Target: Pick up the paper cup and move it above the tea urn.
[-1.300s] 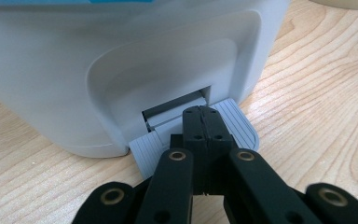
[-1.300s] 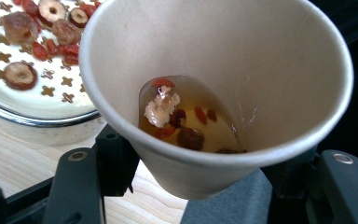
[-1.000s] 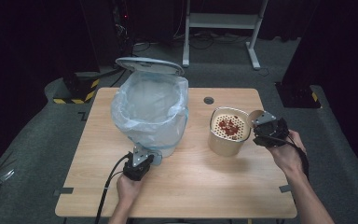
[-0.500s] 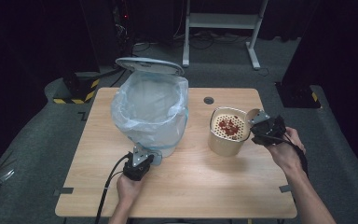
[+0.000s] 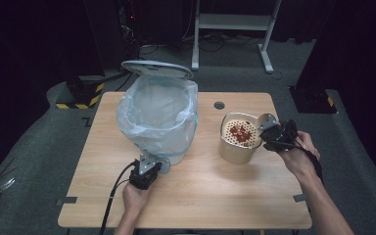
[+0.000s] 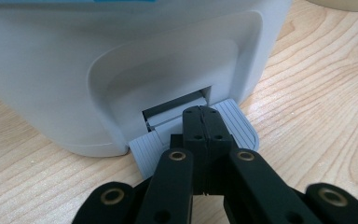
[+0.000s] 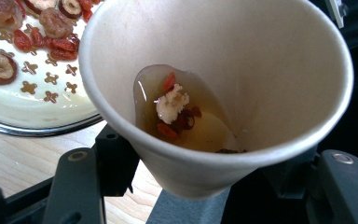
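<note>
On the table [image 5: 210,196] stood one lined bin [image 5: 159,117] and, right of that bin, one strainer pot [image 5: 237,142] — beside it one paper cup [image 7: 223,93] — plus two grippers.

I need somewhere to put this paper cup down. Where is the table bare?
Bare wood lies along the near edge of the wooden table, between the two forearms, and in the near right corner. It is crowded between the white bag-lined pedal bin and the cream perforated strainer pot. The right tongs hold the cup beside that pot.

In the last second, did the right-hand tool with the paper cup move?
Yes: the right tool and paper cup shifted slightly left, toward the strainer pot.
</note>
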Motion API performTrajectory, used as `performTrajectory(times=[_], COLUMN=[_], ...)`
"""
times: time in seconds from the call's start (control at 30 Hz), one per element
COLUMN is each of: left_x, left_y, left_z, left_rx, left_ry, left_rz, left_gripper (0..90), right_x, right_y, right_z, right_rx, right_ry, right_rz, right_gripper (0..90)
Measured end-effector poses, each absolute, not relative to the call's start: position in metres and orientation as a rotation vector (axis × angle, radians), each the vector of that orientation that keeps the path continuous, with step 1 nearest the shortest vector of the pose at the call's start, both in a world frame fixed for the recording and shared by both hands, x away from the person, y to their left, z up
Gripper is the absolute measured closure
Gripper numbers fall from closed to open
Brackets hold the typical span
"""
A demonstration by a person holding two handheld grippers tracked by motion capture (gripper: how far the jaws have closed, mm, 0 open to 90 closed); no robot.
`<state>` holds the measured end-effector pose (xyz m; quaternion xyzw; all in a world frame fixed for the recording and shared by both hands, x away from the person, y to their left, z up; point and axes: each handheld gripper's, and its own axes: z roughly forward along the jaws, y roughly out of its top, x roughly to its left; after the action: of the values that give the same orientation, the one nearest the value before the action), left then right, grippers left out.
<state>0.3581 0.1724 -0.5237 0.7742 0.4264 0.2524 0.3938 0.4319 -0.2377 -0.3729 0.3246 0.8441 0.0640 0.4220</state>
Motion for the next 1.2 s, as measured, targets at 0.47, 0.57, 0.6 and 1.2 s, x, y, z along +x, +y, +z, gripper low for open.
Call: performTrajectory(times=[0.47,0.57,0.6,1.2], left_x=[0.358,0.358,0.358,0.358], left_y=[0.173,0.173,0.173,0.173], left_z=[-0.524,-0.524,-0.524,-0.524], left_rx=[1.959,1.955,1.955,1.952], left_ry=[1.085,1.087,1.087,1.086], left_rz=[0.631,0.629,0.629,0.627], left_gripper=[90.0,90.0,90.0,90.0], right_x=[0.434,0.434,0.434,0.434], right_y=[-0.229,-0.227,-0.227,-0.216], right_z=[-0.373,-0.374,-0.374,-0.380], right_rx=[0.718,0.691,0.682,0.560], right_ry=[2.093,2.086,2.084,2.046], right_rz=[0.039,0.011,0.001,-0.141], right_gripper=[36.5,36.5,36.5,36.7])
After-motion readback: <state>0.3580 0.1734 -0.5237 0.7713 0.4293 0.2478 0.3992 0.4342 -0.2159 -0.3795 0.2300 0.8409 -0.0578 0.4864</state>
